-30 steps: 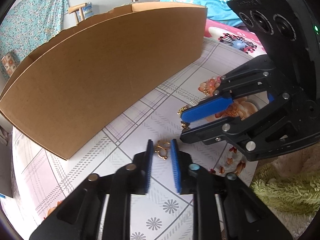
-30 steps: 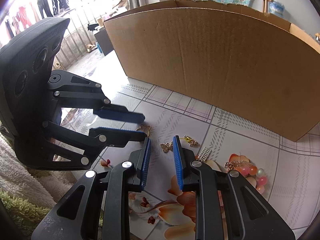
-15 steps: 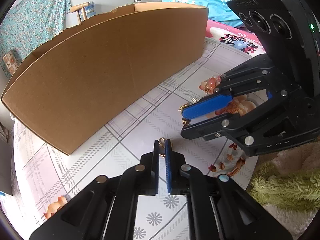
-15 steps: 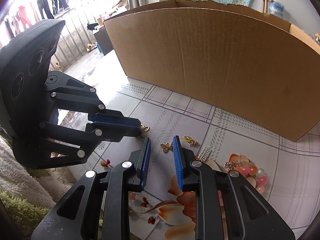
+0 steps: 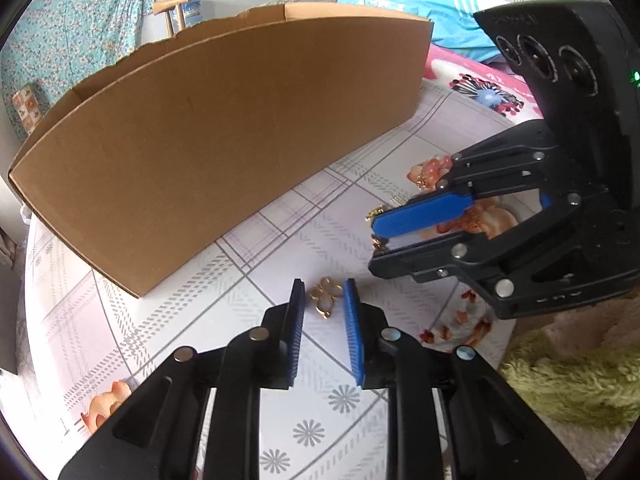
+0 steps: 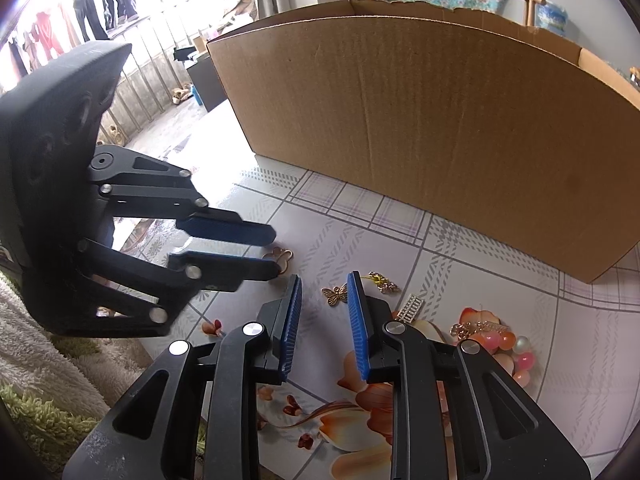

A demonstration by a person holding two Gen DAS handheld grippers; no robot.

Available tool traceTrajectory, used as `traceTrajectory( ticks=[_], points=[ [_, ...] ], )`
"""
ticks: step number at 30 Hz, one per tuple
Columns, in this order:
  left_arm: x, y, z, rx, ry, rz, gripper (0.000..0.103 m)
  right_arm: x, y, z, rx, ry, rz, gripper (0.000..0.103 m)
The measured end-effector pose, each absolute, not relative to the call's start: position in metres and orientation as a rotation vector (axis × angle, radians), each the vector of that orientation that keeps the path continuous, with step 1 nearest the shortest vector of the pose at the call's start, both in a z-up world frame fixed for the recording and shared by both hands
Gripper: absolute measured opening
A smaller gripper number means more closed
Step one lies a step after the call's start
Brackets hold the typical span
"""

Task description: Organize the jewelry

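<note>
Straddling gold clover charm (image 5: 325, 298) on tablecloth (image 5: 256, 264), left gripper (image 5: 323, 296) parted, empty; charm sits between its tips. Right gripper (image 6: 322, 295) likewise spread around butterfly charm (image 6: 335, 294). Cardboard box (image 5: 224, 128) beyond.

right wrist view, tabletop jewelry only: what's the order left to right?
Gold clover charm by the left gripper → gold butterfly charm between the right gripper fingers → gold tassel piece → rhinestone bar → pink bead cluster.
</note>
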State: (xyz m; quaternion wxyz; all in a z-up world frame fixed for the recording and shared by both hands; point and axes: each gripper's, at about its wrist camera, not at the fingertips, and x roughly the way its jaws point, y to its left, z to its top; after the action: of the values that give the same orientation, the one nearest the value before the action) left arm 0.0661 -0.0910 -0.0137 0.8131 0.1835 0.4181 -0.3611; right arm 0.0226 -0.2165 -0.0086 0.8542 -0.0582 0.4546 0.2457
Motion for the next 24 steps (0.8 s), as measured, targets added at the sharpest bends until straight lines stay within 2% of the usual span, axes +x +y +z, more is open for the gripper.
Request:
traceTrajectory(
  ticks=[24],
  points=[
    [0.0690, -0.0990, -0.0128, 0.387, 0.943, -0.744, 0.021, 0.0254, -0.2171, -0.0101, -0.119, 0.956, 0.518, 0.023]
  ],
)
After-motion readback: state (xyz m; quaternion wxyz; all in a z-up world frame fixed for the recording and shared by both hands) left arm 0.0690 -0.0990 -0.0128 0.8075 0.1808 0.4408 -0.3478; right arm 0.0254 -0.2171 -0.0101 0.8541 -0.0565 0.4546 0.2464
